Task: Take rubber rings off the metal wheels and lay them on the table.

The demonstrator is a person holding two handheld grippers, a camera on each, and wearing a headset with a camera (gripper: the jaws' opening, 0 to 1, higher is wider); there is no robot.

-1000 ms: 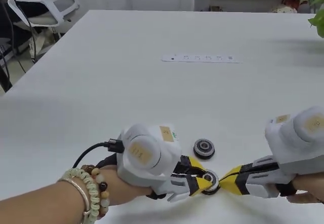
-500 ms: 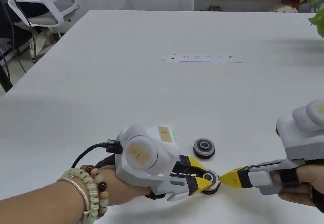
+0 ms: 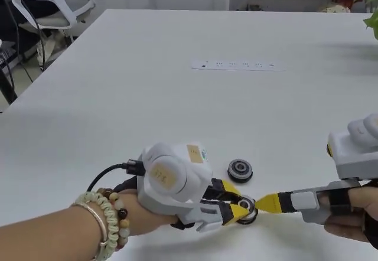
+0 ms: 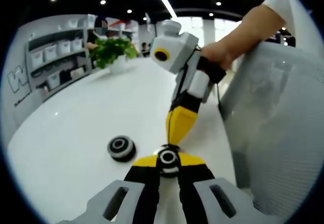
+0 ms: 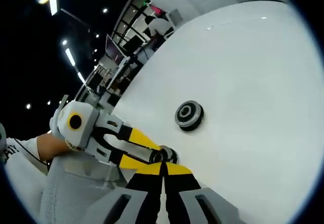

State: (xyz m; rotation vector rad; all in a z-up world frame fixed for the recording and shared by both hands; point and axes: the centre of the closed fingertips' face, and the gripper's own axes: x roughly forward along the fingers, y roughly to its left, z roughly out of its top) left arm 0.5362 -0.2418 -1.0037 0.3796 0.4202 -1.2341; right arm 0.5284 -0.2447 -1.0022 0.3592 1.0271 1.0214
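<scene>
Yellow-tipped left claw: clamped on a metal wheel, one jaw on each side, close to the near edge of the bench.
Right claw: jaws drawn together to a point, with the tip touching the gripped wheel's rim from the opposite side. Whether it nips any rubber cannot be told.
Second wheel: flat on the bench just beyond the claws and apart from both, its dark rubber ring seated.
Step in hand: judged to be the start of stripping the ring from the gripped wheel. Neither ring looks to be off yet.
Next move: likely calls for the right tip to catch the ring's edge and peel it outward while the left grip holds firm.
Risk: the wheel may twist between the jaws.
</scene>
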